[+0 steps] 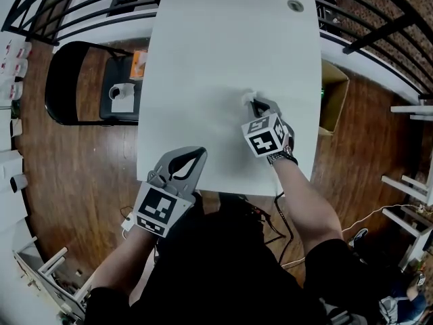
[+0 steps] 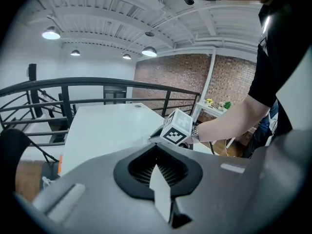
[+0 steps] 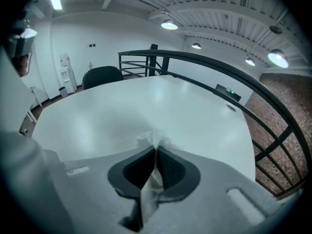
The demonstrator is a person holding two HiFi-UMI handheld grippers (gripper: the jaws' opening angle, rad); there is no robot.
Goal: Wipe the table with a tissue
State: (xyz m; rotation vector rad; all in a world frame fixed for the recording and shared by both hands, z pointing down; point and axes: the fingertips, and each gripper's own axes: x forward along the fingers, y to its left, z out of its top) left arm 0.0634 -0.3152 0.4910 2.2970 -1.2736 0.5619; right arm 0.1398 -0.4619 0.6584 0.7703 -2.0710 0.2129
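My right gripper [image 1: 255, 104] is out over the table [image 1: 223, 39], right of its middle, with my right forearm [image 1: 306, 196] bare and reaching in across the near edge. Its jaws are pinched together on a tissue [image 3: 153, 139]. My left gripper [image 1: 192, 156] sits at the table's near left edge, jaws closed with nothing between them, pointing across the top.

Head view: black round-backed chair [image 1: 61, 83] at ten o'clock on brown wood-plank floor [image 1: 88, 161]. Open brown cardboard box [image 1: 336, 107] at three o'clock. Right gripper view: black metal railing [image 3: 157, 62] at twelve o'clock.
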